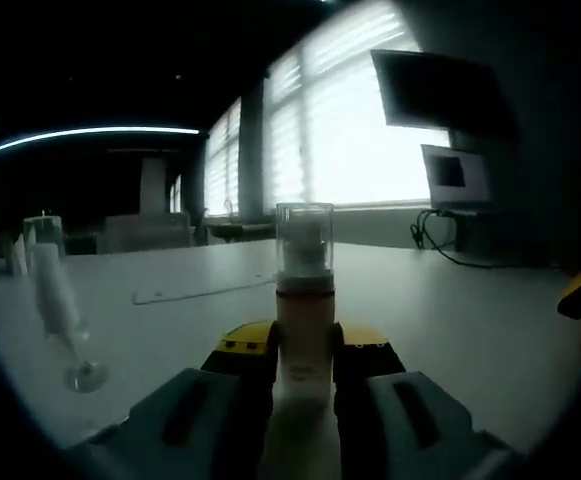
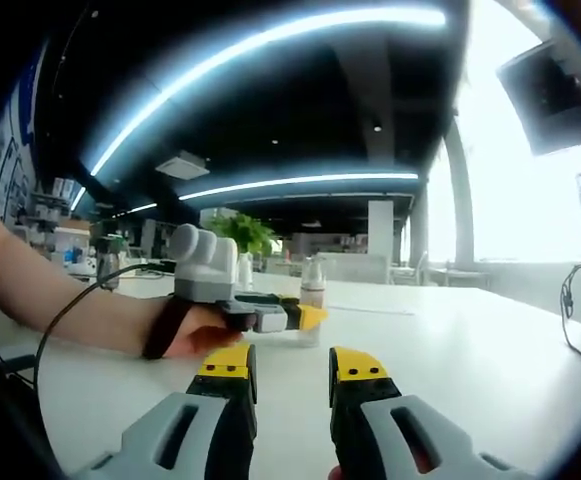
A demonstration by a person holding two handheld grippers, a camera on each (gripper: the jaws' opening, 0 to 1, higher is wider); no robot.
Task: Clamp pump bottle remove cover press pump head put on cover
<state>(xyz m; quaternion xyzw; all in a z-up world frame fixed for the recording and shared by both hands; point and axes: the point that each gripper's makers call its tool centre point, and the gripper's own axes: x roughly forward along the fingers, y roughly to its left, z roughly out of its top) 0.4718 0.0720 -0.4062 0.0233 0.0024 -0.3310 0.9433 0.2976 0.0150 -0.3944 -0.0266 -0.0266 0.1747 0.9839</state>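
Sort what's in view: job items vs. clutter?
Job:
- pump bottle, upright on the table, clamped in the left tongs
- clear cover, on the bottle
- right tongs, open

Lying about:
- wine glass
- cable
- laptop

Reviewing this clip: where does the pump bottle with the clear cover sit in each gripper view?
Left gripper view: the pump bottle stands upright at centre, clamped between the left claw jaws, clear cover on top.
Right gripper view: the bottle is small, just left of centre, held by the left claw reaching in from the left; the right claw is open below it.
Shared landmark: the white table.
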